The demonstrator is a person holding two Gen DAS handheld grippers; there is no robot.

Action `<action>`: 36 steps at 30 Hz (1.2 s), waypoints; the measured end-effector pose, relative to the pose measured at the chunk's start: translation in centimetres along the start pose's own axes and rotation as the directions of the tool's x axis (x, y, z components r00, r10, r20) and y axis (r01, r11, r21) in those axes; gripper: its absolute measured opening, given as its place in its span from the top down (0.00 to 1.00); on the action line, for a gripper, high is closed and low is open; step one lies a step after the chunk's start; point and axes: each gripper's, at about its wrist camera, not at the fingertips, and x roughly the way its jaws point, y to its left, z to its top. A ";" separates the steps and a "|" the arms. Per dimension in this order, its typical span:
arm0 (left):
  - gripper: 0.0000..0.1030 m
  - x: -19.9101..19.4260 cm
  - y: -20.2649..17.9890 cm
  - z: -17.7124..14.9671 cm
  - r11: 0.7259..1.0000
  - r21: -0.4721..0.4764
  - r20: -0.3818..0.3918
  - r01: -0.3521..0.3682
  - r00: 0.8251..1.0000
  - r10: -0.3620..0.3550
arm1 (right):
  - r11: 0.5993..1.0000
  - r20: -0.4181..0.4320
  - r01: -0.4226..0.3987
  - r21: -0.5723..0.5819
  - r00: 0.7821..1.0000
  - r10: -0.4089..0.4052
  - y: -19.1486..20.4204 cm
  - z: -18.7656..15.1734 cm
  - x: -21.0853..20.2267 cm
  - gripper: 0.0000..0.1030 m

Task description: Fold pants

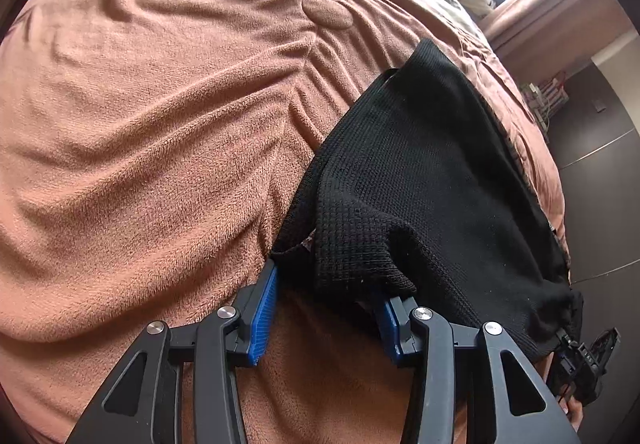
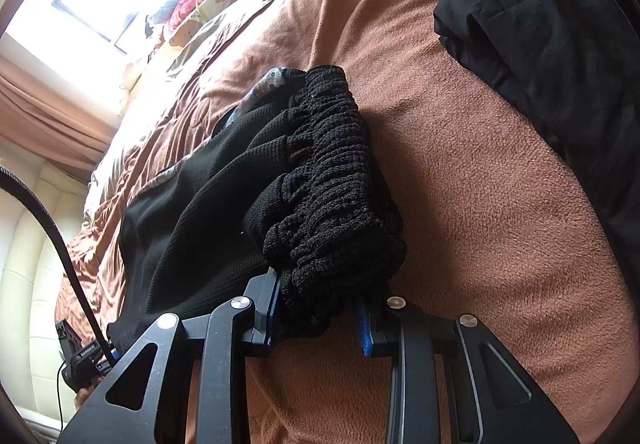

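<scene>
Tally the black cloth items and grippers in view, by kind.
Black waffle-knit pants: 1
Other black garment, far on the blanket: 1
Grippers: 2, left gripper, right gripper
Total: 4

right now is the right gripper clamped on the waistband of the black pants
Yes, the right gripper has the bunched elastic waistband of the black pants pinched between its blue pads.

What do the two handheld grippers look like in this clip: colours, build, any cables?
Both match: the left gripper and right gripper have black angular linkage arms with triangular cut-outs, round silver pivot pins and ribbed blue pads on the fingers. A black braided cable arcs past the left gripper in the right wrist view.
</scene>
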 end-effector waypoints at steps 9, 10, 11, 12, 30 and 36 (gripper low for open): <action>0.94 -0.8 0.5 0.6 1.000 -0.028 0.078 -0.010 0.997 0.012 | 1.000 -0.002 0.003 0.004 1.000 -0.003 0.2 0.0 0.1 0.74; 0.94 -1.4 0.2 0.6 1.000 -0.010 0.097 -0.021 0.995 0.022 | 1.000 -0.001 0.001 0.006 1.000 -0.001 0.1 0.0 0.1 0.74; 0.94 -2.1 0.0 0.6 1.000 0.002 0.116 -0.031 0.993 0.031 | 1.000 0.001 0.001 0.006 1.000 -0.001 0.1 0.0 0.0 0.74; 0.94 -2.8 0.0 0.6 0.999 0.003 0.129 -0.042 0.991 0.041 | 1.000 0.005 0.003 0.005 1.000 -0.003 0.1 0.0 -0.2 0.74; 0.68 -4.3 3.2 -1.1 0.996 -0.057 0.070 -0.067 0.995 0.071 | 1.000 0.022 0.008 0.003 1.000 -0.008 0.2 -0.3 -0.5 0.74; 0.65 -6.6 4.5 -2.4 0.996 -0.070 0.078 0.056 0.996 -0.051 | 1.000 0.020 0.010 0.012 1.000 -0.010 0.3 -0.1 -0.3 0.74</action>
